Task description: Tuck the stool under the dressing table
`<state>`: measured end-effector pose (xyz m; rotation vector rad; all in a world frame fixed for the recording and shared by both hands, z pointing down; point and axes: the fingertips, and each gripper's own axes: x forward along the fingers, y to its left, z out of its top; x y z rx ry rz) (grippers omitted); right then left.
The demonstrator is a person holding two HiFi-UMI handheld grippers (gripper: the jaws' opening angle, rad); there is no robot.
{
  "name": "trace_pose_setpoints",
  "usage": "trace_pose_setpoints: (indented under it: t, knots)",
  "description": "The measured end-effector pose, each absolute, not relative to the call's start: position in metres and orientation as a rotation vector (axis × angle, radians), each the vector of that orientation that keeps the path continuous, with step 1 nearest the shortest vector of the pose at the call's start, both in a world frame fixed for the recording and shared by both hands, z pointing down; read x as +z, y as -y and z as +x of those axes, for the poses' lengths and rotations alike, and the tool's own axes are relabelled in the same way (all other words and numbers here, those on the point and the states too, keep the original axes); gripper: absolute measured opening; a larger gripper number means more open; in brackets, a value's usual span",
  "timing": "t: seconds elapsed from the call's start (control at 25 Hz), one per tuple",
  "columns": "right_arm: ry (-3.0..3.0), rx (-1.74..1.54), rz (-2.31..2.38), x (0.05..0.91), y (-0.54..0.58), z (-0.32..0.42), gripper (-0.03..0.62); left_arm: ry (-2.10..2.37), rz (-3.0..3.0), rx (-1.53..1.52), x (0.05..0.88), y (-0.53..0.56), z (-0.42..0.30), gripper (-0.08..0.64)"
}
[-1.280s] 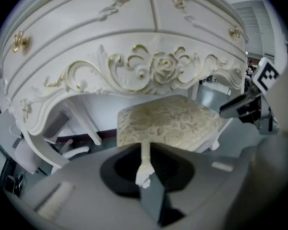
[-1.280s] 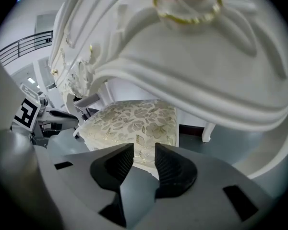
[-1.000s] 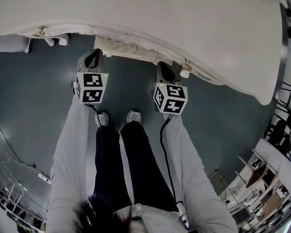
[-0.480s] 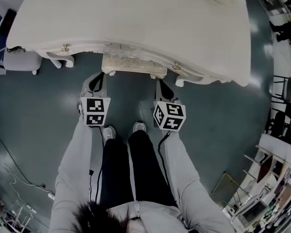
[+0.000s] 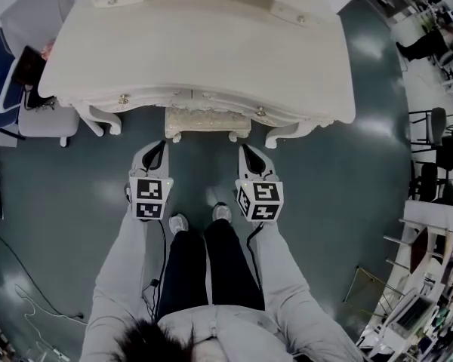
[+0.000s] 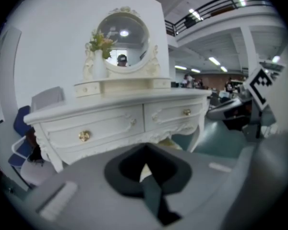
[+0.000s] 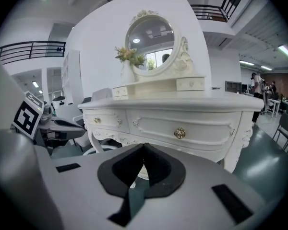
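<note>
Stool [image 5: 208, 119] is tucked under white dressing table [image 5: 196, 51], btwn its front legs; only the cream front edge & two feet stick out. L gripper [image 5: 157, 149] & R gripper [image 5: 247, 151] hang side by side in front, clear of stool, both pointing at table. Jaws on each are pressed together, nothing btwn them. Round mirror [image 7: 151, 37] w/ flower vase [image 7: 128, 70] sits on top. Grey office chair [image 5: 38, 115] stands just beside table's left end.
</note>
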<state>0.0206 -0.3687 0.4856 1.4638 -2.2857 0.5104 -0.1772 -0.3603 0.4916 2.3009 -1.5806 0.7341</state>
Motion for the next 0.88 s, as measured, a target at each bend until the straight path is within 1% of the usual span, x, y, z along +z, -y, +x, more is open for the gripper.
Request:
trace_pose_setpoints:
  t: [0.36, 0.56, 0.88]
  knots:
    - [2.304, 0.462, 1.553, 0.412, 0.340, 0.027, 0.002, 1.611, 2.399, 0.545, 0.412, 0.339, -0.170, 0.008]
    - [2.322, 0.411, 1.573, 0.373, 0.325, 0.023, 0.002, 1.667, 2.453, 0.493, 0.366, 0.331, -0.177, 0.008]
    - [2.351, 0.338, 1.636, 0.316, 0.304, 0.014, 0.002, 1.638, 2.523, 0.418, 0.312, 0.312, -0.183, 0.008]
